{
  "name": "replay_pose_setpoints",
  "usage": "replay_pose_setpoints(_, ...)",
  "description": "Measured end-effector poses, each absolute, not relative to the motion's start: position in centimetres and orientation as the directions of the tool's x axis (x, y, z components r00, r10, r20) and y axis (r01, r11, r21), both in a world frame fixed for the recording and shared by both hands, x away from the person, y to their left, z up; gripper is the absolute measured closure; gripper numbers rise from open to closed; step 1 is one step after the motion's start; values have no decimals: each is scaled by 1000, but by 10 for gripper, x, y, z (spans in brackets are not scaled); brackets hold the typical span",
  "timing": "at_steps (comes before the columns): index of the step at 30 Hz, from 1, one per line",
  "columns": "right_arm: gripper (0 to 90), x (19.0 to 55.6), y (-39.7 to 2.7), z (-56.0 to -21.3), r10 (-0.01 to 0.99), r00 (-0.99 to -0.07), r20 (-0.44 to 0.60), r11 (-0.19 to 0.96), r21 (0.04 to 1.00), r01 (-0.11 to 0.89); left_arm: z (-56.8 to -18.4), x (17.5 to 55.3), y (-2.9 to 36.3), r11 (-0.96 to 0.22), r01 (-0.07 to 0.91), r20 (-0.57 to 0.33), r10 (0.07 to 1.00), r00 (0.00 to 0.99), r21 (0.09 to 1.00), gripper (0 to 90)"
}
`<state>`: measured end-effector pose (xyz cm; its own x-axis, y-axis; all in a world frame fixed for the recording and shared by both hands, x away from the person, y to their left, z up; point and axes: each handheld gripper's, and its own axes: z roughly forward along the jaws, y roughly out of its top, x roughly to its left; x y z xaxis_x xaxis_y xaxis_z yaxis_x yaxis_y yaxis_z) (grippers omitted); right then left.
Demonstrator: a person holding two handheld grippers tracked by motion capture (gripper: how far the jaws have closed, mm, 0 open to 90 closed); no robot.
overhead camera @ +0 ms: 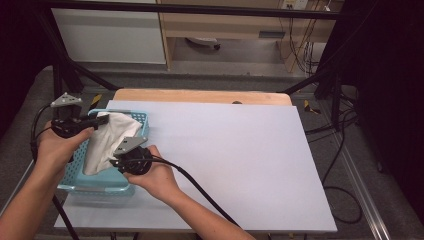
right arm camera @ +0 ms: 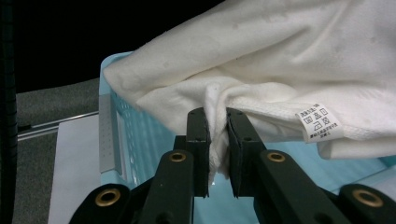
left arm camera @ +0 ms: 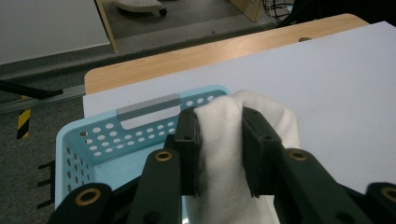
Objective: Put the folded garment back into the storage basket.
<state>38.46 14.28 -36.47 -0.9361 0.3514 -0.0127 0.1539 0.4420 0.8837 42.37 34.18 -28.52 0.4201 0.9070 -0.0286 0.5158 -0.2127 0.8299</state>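
A white cloth (overhead camera: 106, 140) hangs over a light blue plastic basket (overhead camera: 95, 181) at the table's left edge. My left gripper (overhead camera: 102, 120) is shut on a thick fold of the white cloth (left arm camera: 219, 135), pinched between both jaws above the basket's far rim (left arm camera: 140, 128). My right gripper (overhead camera: 116, 161) is shut on a bunched edge of the cloth (right arm camera: 215, 116), near its small care label (right arm camera: 320, 122), just over the basket wall (right arm camera: 140, 140). The cloth stretches between the two grippers.
A pale lavender sheet (overhead camera: 230, 160) covers the wooden table (overhead camera: 200, 96), with wide bare room to the right of the basket. Black frame legs (overhead camera: 320, 80) and cables (overhead camera: 345, 190) lie on the floor beyond the table's right edge.
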Motion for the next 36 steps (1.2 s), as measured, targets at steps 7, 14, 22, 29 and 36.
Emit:
replay_pose_setpoints(7,808,386,145,-367,355,-935,-17,449,880,155,-291,426,344,-207,525,-33,911,411,826,698)
replay_pose_setpoints(14,808,387,148,-371,358,-934,-14,453,877,161,-296,427,345,-209,531,-31,913,407,821,698)
replay_pose_setpoints(22,808,389,147,-372,361,-933,-14,450,878,161,-298,428,346,-205,534,-34,915,403,821,698)
replay_pose_setpoints(29,808,389,147,-374,352,-936,-6,439,884,159,-298,428,347,-205,535,-33,916,400,819,698)
replay_pose_setpoints(36,808,390,146,-376,354,-935,-6,438,884,161,-298,428,348,-206,539,-33,916,400,817,697)
